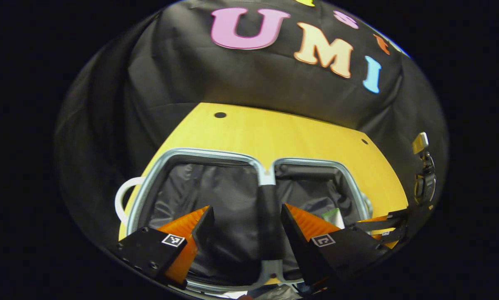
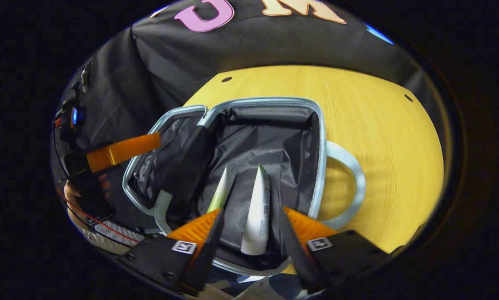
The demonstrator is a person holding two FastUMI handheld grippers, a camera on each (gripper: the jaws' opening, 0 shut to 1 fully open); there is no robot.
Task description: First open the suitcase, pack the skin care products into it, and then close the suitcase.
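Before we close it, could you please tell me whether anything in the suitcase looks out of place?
Nothing stands out. The suitcase lies open on the table, and two tubes lie inside its right half, side by side on the lining.

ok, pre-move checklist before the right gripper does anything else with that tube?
1. Suitcase open flat on the table: ok.
2. Right gripper open, white tube between its fingers, not pinched: ok.
3. White tube resting on the lining or in the air: cannot tell.
4. Green tube inside the same half: ok.
5. Left gripper open above the hinge strap, holding nothing: ok.
6. More products left outside the suitcase: cannot tell.
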